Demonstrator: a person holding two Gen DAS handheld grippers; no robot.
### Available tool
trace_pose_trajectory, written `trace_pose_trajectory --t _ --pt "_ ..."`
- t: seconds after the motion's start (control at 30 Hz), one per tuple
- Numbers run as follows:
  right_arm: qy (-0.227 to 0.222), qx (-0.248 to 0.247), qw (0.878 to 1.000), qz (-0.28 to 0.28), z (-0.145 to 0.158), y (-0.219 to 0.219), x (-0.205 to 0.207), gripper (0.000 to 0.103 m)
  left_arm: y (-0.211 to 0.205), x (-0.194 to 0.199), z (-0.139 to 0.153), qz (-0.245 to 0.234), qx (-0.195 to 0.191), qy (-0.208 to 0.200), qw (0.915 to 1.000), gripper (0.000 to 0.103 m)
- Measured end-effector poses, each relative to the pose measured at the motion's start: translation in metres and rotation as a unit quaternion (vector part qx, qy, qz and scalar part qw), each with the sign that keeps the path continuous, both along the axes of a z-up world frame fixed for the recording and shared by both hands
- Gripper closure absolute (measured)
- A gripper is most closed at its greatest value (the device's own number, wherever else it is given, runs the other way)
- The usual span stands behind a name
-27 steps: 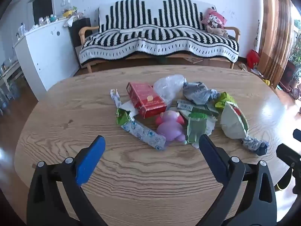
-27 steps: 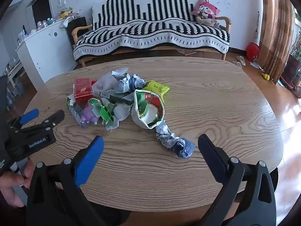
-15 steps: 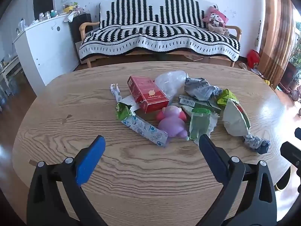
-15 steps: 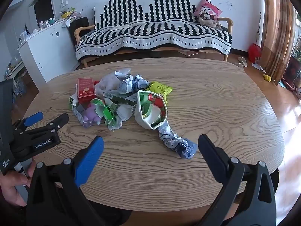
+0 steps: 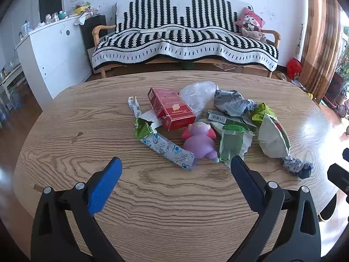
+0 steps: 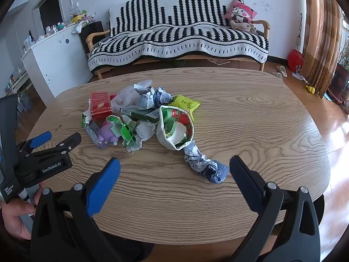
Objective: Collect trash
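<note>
1. Trash pile [image 5: 209,122] sits mid-table [image 5: 174,207], toward the far edge; red box [image 5: 171,108] at its left.
2. Left gripper [image 5: 174,163] spread wide, empty, over near edge.
3. Right gripper [image 6: 174,163] wide, empty, near a crumpled wrapper [image 6: 205,166].

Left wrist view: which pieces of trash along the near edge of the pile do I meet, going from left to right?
Blue-and-white wrapper → purple pig toy → clear green plastic pack → white snack bag → crumpled blue-grey wrapper.
</note>
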State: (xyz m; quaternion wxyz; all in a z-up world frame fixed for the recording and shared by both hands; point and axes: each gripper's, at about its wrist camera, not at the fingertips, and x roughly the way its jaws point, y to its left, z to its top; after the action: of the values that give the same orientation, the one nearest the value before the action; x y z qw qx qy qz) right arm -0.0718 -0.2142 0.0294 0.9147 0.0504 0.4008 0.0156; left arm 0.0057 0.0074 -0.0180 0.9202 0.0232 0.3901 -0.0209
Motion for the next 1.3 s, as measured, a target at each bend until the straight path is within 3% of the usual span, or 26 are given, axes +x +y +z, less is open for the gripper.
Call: trace_pose_trajectory --t 1.3 --pt "0.000 0.002 1.000 0.000 0.0010 0.0008 -0.0014 0.006 0.0013 0.0001 -0.0015 0.001 -0.001 0.000 1.0000 0.006"
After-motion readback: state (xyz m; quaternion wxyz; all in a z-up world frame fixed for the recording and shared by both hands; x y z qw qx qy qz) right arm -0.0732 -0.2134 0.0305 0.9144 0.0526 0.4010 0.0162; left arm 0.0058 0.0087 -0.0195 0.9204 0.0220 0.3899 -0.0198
